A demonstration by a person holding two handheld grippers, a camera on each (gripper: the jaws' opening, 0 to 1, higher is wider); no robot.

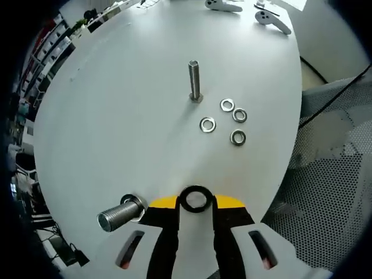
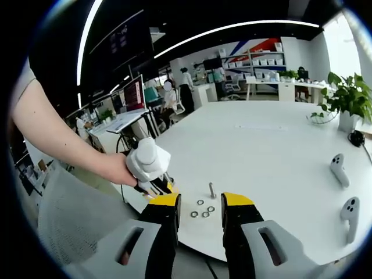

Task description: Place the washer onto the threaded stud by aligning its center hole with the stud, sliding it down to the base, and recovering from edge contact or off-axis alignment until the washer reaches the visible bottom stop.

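washer (image 1: 195,199) clamped in left gripper's (image 1: 196,204) jaws, stud (image 1: 194,81) well apart.

**Stud upright on the table, loose washers beside it**

In the left gripper view, a threaded stud (image 1: 194,80) stands upright on the table (image 1: 116,116). Four washers (image 1: 207,124) lie flat just right of its base, close together. Nearer the camera, a second stud (image 1: 120,213) lies on its side by the table edge. The left hand-held gripper (image 1: 196,200) holds a washer (image 1: 195,199) between its tips, in front of the upright stud. Two controllers (image 1: 273,20) lie at the far edge.
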